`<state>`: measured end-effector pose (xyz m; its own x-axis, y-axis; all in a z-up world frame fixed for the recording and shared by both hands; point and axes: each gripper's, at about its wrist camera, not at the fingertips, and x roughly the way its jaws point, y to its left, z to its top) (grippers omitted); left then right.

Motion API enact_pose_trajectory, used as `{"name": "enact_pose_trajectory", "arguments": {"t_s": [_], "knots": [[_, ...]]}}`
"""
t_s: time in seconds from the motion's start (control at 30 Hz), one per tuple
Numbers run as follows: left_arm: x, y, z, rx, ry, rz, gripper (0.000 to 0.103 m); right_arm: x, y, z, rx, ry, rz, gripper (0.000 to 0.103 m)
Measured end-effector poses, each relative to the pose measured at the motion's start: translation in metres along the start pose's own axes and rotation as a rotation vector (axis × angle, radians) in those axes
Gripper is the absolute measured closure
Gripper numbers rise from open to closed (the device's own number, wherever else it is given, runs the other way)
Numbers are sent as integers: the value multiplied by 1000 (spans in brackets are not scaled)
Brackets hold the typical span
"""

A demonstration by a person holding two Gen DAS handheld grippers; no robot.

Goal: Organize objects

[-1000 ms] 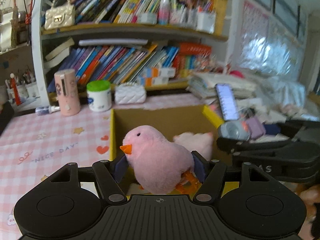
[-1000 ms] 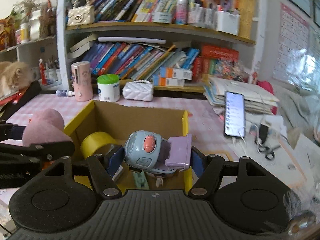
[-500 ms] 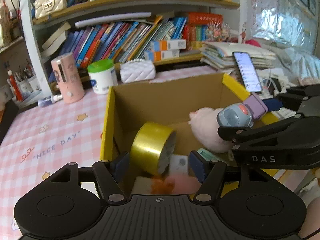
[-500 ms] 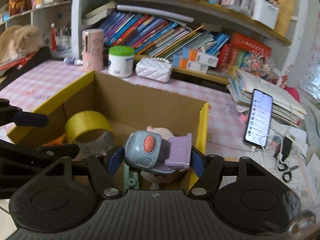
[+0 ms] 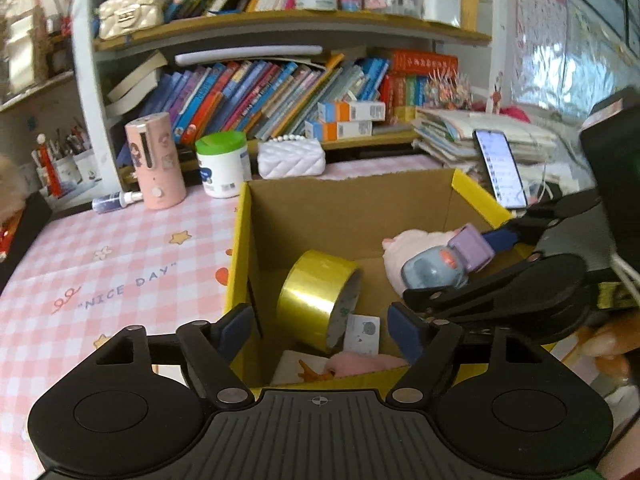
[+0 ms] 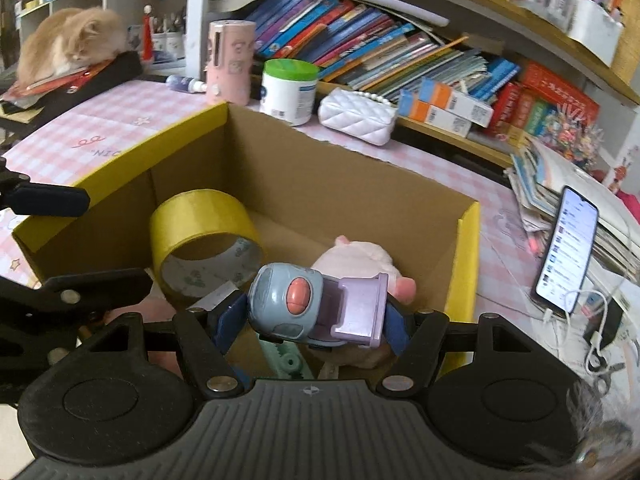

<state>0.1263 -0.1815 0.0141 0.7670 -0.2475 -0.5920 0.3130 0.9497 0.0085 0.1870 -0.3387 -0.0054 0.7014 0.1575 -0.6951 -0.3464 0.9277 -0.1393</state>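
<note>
An open cardboard box with yellow rims (image 5: 240, 240) (image 6: 360, 184) stands on the pink checked table. Inside lie a yellow tape roll (image 5: 316, 292) (image 6: 200, 220), a pale pink plush (image 5: 404, 244) (image 6: 356, 256) and a small white card (image 5: 362, 334). A pink bird plush (image 5: 360, 362) lies at the near wall, below my left gripper (image 5: 320, 328). That gripper's jaws are opening with nothing between the pads. My right gripper (image 6: 312, 322) (image 5: 468, 266) is shut on a blue-grey and purple toy (image 6: 316, 304) (image 5: 444, 264), held over the box's right side.
Behind the box stand a pink cylinder (image 5: 156, 164), a white jar with a green lid (image 5: 222, 164) and a white quilted purse (image 5: 290, 158). A lit phone (image 6: 566, 248) leans on stacked papers at the right. A cat (image 6: 68, 44) lies at the far left.
The left gripper let go of the pink bird plush, which dropped into the box, and its jaws widened. The right gripper carried the toy forward and down over the box.
</note>
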Motion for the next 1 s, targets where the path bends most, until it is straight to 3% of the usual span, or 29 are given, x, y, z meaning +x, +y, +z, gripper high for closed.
{"name": "enact_pose_trajectory", "arguments": {"t_s": [0.1,0.2,0.27,0.67,0.77,1.0], "knots": [[-11,3,-2,-42,-28,-6,23,1,3,3,-3,3,19,36],[-24,3,-4,-75,-71,-2,10,3,3,5,4,11,32,35],[-32,4,-6,-96,-98,9,8,5,3,6,4,19,38,35],[-66,27,-26,-207,-109,129,2,-2,2,4,71,26,3,24],[-73,35,-32,-218,-105,146,2,-15,4,2,108,0,-19,18],[-94,57,-48,-229,-77,180,2,-60,28,-5,207,-88,-91,17]]}}
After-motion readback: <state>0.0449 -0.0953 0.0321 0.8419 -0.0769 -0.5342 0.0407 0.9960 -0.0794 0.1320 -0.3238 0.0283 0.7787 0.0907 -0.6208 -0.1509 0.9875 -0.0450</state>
